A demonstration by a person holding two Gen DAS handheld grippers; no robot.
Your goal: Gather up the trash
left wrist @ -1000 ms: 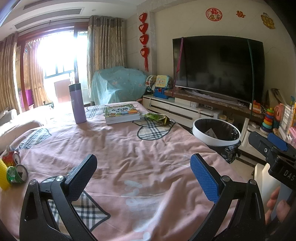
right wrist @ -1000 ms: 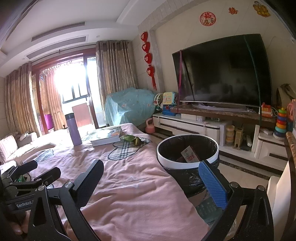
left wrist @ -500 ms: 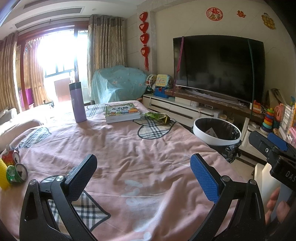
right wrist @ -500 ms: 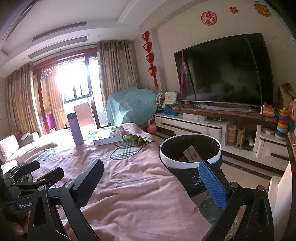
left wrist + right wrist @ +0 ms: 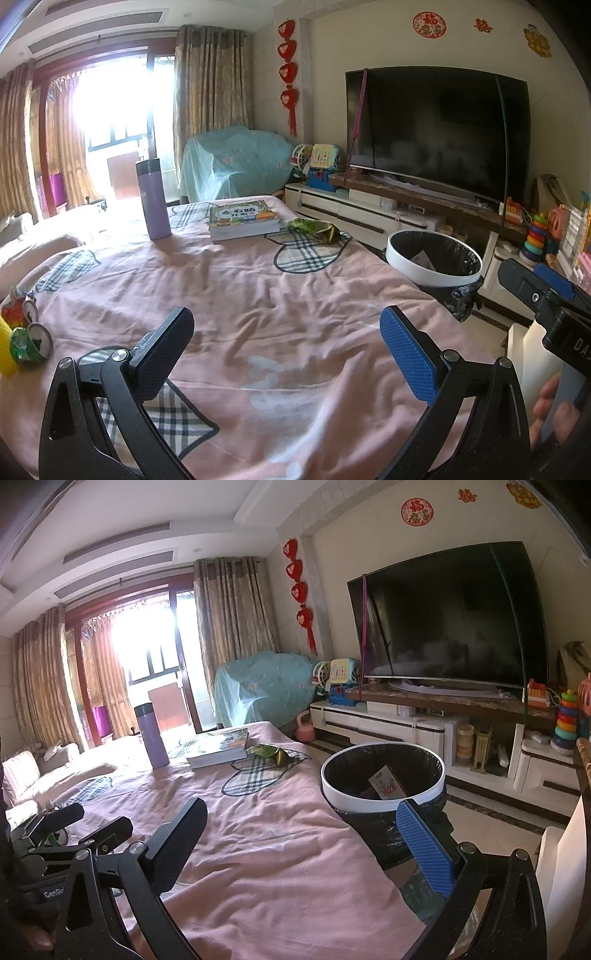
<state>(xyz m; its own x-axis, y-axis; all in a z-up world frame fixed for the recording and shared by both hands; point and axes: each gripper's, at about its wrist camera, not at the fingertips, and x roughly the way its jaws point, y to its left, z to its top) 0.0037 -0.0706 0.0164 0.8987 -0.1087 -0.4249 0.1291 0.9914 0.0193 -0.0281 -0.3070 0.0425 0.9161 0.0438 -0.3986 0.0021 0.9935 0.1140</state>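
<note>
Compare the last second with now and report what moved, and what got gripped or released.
Almost nothing. The right wrist view drifts slightly, so the trash bin sits a touch further right. Nothing was gripped or released: left gripper and right gripper stay open and empty; wrapper and cans untouched.

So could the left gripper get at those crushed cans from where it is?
Probably yes. The left gripper is open and holds nothing, and the cans lie on the pink cloth just off to its left, with only bare cloth between. It would need to swing left first.
</note>
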